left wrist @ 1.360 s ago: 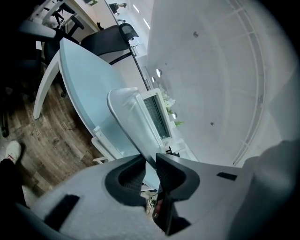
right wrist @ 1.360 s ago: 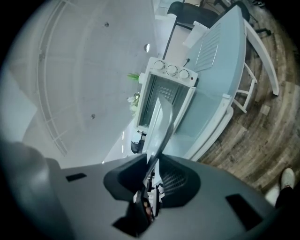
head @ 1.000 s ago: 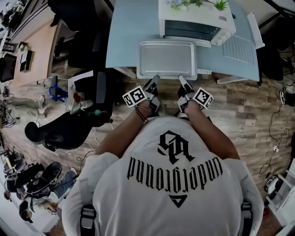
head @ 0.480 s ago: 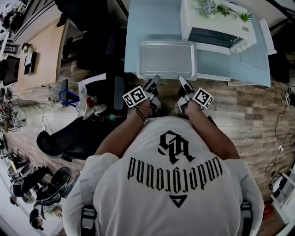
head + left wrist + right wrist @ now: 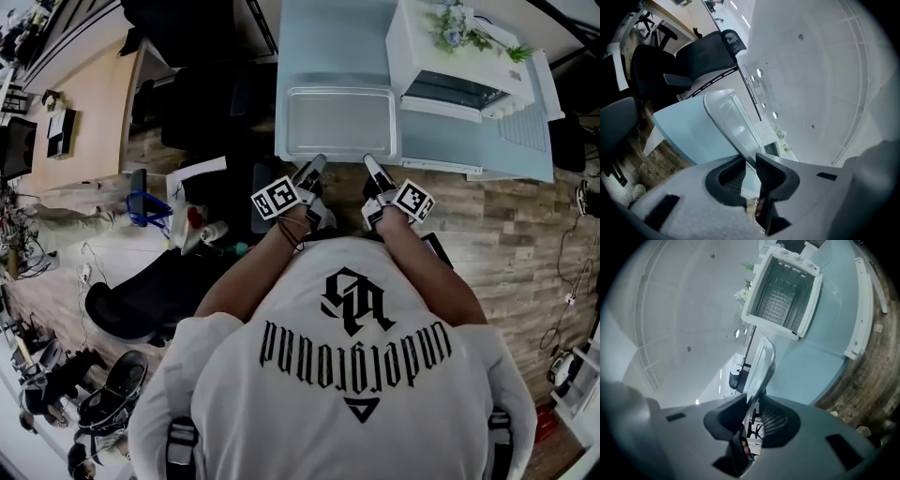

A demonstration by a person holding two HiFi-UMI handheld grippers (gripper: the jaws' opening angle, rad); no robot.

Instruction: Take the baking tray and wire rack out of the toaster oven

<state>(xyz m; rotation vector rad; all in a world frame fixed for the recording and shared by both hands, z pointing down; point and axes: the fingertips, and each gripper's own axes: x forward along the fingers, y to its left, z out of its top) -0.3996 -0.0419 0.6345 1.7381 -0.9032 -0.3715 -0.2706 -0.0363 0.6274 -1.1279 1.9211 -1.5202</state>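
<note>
Standing at the right of the light-blue table (image 5: 328,42), the white toaster oven (image 5: 459,66) has its door open, with a wire rack (image 5: 527,129) lying just beside it; black office chairs (image 5: 705,56) crowd the table's left side. The baking tray (image 5: 339,122) sits over the table's near edge, left of the oven. The left gripper (image 5: 316,163) and right gripper (image 5: 368,162) each pinch its near rim, jaws closed narrowly on the metal.

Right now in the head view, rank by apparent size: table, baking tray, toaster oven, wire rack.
1. table
2. toaster oven and baking tray: look alike; tray held nearer the camera, so unranked
3. wire rack
</note>
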